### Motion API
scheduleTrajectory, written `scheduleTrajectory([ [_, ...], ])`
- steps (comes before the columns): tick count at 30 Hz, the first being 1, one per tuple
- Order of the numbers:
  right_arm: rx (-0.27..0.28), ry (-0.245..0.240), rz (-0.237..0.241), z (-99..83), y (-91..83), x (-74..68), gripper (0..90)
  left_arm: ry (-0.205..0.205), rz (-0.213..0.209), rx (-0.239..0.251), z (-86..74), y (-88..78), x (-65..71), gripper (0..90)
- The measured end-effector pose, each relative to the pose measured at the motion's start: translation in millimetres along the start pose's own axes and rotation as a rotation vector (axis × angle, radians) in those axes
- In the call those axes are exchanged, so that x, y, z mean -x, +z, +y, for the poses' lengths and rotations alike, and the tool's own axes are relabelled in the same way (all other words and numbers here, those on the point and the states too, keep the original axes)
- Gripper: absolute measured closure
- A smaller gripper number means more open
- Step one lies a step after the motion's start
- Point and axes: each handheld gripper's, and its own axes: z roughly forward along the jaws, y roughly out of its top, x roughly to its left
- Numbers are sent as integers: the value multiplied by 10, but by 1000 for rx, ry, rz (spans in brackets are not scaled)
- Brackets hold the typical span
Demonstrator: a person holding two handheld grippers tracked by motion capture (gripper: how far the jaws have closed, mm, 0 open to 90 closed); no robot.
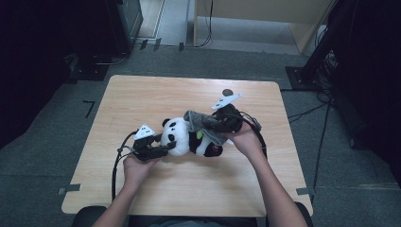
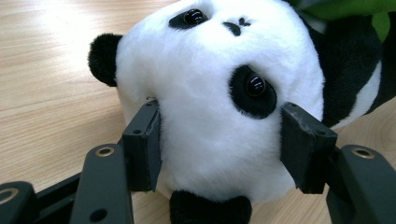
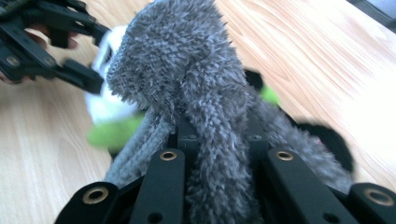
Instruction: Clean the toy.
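My left gripper (image 1: 158, 150) clamps the panda (image 1: 189, 137) by its head, pinning it on its side mid-desk (image 1: 142, 94). My right gripper (image 1: 215, 124) pinches the grey cloth (image 1: 201, 122) draped over the body; I'd draw it across gently, keeping the head steady.

High view overhead, far, facing table (image 1: 142, 94); both gripper views close, sharing panda (image 2: 219, 93).
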Motion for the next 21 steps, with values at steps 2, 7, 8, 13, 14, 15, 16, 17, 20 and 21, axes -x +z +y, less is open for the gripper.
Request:
scheduleTrajectory([
  [2, 14, 34, 32, -95, -21, 28, 766, 5, 3, -3, -2, 4, 5, 381],
  [7, 34, 50, 29, -301, -86, 19, 765, -3, 3, -11, 1, 1, -6, 377],
  [8, 24, 45, 11, -336, -98, 19, 765, -11, -3, -9, 2, 3, -17, 377],
  [13, 55, 72, 20, -588, -116, 40, 764, 26, -5, -7, -6, 2, -9, 371],
  [14, 63, 79, 19, -595, -120, 38, 763, 26, -6, -6, -6, 2, -9, 369],
  [15, 67, 81, 18, -592, -123, 37, 763, 27, -5, -6, -7, 1, -9, 367],
  [16, 81, 80, 20, -583, -131, 38, 763, 23, -5, -6, -8, -1, -8, 366],
  [17, 86, 88, 24, -566, -141, 37, 763, 23, -6, -6, -10, -2, -6, 364],
  [20, 113, 84, 12, -485, -239, 37, 763, 36, 1, -5, -19, -10, 14, 354],
  [21, 133, 93, 6, -453, -282, 46, 764, 42, 5, -3, -22, -11, 20, 353],
])
